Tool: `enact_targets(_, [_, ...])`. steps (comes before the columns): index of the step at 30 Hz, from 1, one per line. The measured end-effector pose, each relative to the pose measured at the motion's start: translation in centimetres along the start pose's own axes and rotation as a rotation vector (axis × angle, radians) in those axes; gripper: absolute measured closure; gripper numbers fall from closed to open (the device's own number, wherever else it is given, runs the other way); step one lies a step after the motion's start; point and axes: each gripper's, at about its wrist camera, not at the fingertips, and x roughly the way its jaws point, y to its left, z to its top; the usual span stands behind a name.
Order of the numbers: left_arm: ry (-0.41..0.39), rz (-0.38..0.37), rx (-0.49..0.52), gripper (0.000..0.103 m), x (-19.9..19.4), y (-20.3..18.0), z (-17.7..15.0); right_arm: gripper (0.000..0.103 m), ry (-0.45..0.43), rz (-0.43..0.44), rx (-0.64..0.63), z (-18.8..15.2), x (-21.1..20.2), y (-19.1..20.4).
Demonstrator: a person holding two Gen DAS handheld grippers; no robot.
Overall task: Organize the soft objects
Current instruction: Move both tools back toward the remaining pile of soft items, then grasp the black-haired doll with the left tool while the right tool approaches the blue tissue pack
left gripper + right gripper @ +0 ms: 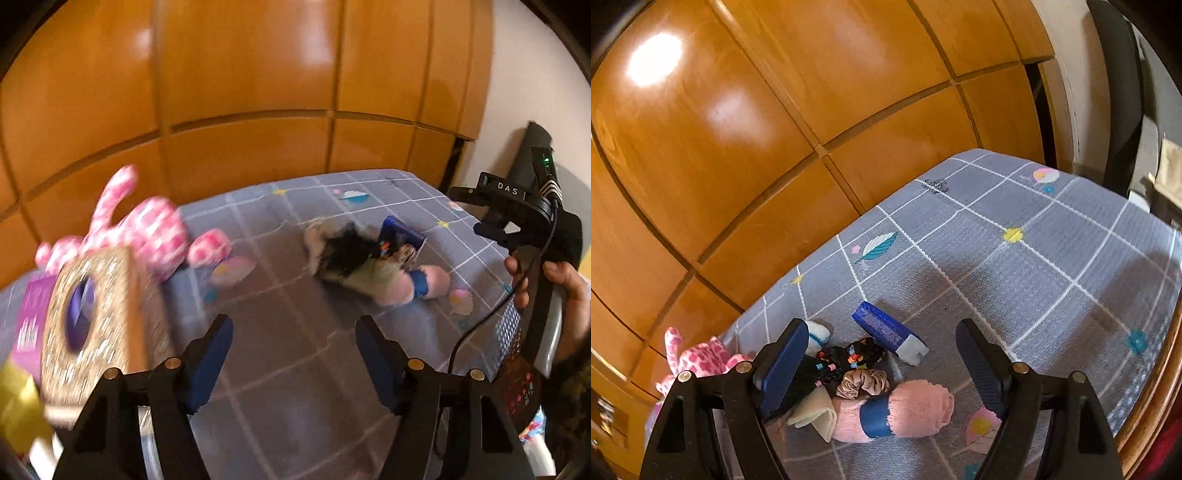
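Both grippers, left gripper [293, 354] and right gripper [882, 363], jaws apart, nothing between them. Soft pile [871, 387] lies on grey checked mat [1015, 266]; pink plush [147, 229] left of pile, glittery box [88, 325] beside plush.

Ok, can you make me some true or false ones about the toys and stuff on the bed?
1. The pink spotted plush toy lies near the wooden wall. True.
2. The rolled pink towel has a yellow band. False: the band is blue.
3. The right gripper grips the towel. False: it is open and holds nothing.
4. The cover is grey with white lines. True.
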Motion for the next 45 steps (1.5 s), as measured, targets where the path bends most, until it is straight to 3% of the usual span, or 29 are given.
enact_targets(9, [0.003, -0.043, 0.155, 0.035, 6.6, -4.0, 6.6, 0.020, 0.014, 0.047, 0.060, 0.1, 0.2, -1.0])
enact_targets(13, [0.044, -0.057, 0.252, 0.050, 10.5, -6.3, 8.7, 0.020, 0.022, 0.068, 0.056, 0.1, 0.3, -0.8])
enact_targets(16, [0.105, -0.069, 0.341, 0.061, 13.5, -8.2, 9.3, 0.020, 0.027, 0.080, 0.060, 0.0, 0.4, -0.9])
enact_targets(20, [0.238, -0.080, 0.461, 0.061, 18.6, -10.3, 8.9, 0.019, 0.033, 0.097, 0.068, 0.0, 0.5, -1.0])
enact_targets(23, [0.327, -0.071, 0.498, 0.059, 21.7, -10.8, 7.9, 0.019, 0.036, 0.107, 0.075, 0.0, 0.5, -1.2])
enact_targets(25, [0.347, -0.076, 0.472, 0.073, 22.6, -10.5, 7.4, 0.019, 0.039, 0.117, 0.080, 0.1, 0.5, -1.2])
enact_targets(29, [0.271, -0.118, 0.363, 0.075, 20.9, -9.2, 7.5, 0.020, 0.040, 0.124, 0.090, 0.0, 0.6, -1.4])
enact_targets(34, [0.147, -0.187, 0.157, 0.075, 15.3, -5.7, 8.3, 0.020, 0.037, 0.126, 0.106, 0.0, 0.6, -1.6])
enact_targets(39, [0.094, -0.147, 0.037, 0.075, 10.9, -3.5, 6.8, 0.020, 0.036, 0.114, 0.105, 0.0, 0.6, -1.6])
enact_targets(42, [0.082, -0.062, 0.012, 0.075, 8.5, -2.4, 4.0, 0.020, 0.035, 0.098, 0.101, 0.0, 0.5, -1.5])
enact_targets(45, [0.107, -0.038, -0.048, 0.075, 7.2, -1.2, 0.6, 0.020, 0.040, 0.084, 0.088, 0.0, 0.6, -1.4])
